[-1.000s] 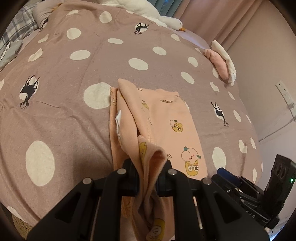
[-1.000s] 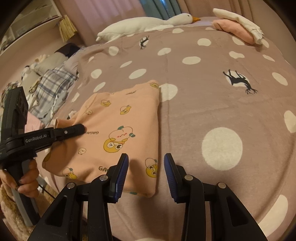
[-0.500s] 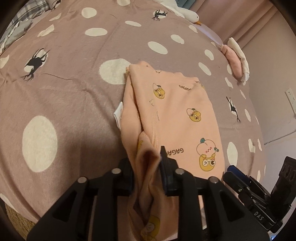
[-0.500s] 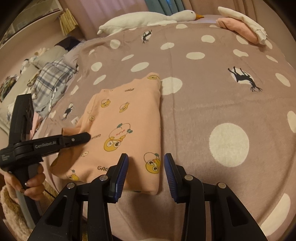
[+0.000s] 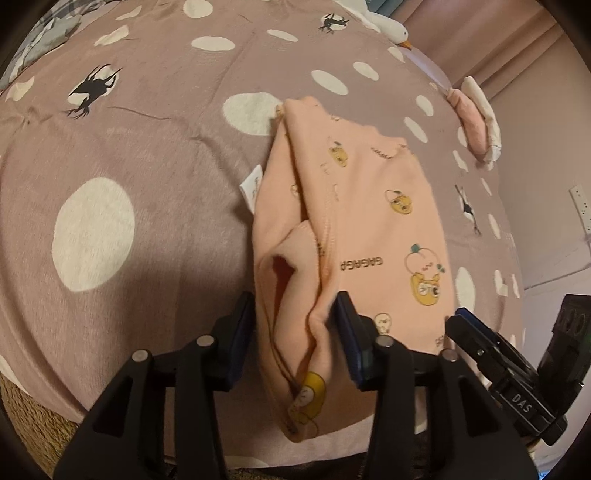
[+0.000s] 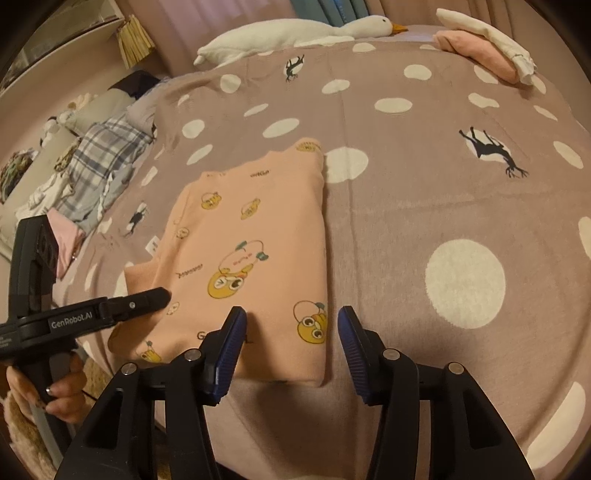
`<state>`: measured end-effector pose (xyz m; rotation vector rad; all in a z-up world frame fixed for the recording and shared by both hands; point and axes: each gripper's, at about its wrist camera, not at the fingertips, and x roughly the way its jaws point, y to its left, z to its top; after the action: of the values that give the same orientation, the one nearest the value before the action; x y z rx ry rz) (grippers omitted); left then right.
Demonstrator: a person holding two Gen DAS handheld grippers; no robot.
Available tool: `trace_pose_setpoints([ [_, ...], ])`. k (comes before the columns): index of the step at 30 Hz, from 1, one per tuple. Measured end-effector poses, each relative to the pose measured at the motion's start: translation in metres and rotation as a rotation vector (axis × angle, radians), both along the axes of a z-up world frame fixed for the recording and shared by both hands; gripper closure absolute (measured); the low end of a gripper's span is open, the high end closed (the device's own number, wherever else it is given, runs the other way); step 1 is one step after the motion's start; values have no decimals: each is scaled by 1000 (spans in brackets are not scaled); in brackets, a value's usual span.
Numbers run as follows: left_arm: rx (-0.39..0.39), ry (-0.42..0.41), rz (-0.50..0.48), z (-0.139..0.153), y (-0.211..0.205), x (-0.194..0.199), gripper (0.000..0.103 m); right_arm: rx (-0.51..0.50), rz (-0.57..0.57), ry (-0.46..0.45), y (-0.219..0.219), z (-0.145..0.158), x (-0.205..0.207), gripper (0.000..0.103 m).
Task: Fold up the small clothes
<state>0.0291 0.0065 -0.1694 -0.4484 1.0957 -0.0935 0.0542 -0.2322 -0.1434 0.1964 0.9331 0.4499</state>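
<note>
soft peach children's garment (image 5: pixel 373 221), printed with yellow cartoon animals and small lettering, folded into a rough rectangle near the front edge of the bed (image 5: pixel 129 155). smooth and flat over most of its top, right-hand fold crisp and straight in the right wrist view. left side thicker: a rolled, bunched sleeve or edge (image 5: pixel 295 280) with a stitched hem, standing up in a loose tube with a dark hollow inside. small white care label (image 5: pixel 252 186) poking out flat on the blanket at the garment's left edge.

left tool (image 5: pixel 295 332) tilted steeply down, jaws opening, blue ribbed pads apart on either side of the bunched edge; right pad just touching the cloth, left pad clear of it, no squeeze visible. same tool seen from the right wrist camera as a matte black arm (image 6: pixel 110 310) over the garment's left part, held by a hand (image 6: pixel 55 391) on a grey grip.

right tool (image 6: pixel 291 339) above the near right corner of the garment, jaws opening, nothing pinched between the pads.

bed covered in a fuzzy mauve blanket with white dots and black animal silhouettes. long white plush goose (image 6: pixel 295 31) at the far edge. folded pink and cream stack (image 6: pixel 487 48) at the far right corner. plaid cloth (image 6: pixel 103 158) rumpled on the left.
</note>
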Motion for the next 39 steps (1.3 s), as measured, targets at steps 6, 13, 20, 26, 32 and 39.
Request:
trace_pose_setpoints([
  [6,36,-8,5,-2,-1,-1,50,-37,10,22,6,-8,1,52],
  [13,42,-23,27,-4,-1,-3,46,-55,22,57,9,-18,2,52],
  [20,95,-42,43,10,-1,-5,27,-50,9,34,0,-8,0,52],
  [26,107,-62,41,13,-1,3,16,13,-24,13,-10,2,12,30],
  [32,96,-58,19,7,-5,15,15,33,10,46,3,-2,31,28],
  [39,46,-43,-9,-5,-10,27,17,22,80,93,29,-18,47,28],
])
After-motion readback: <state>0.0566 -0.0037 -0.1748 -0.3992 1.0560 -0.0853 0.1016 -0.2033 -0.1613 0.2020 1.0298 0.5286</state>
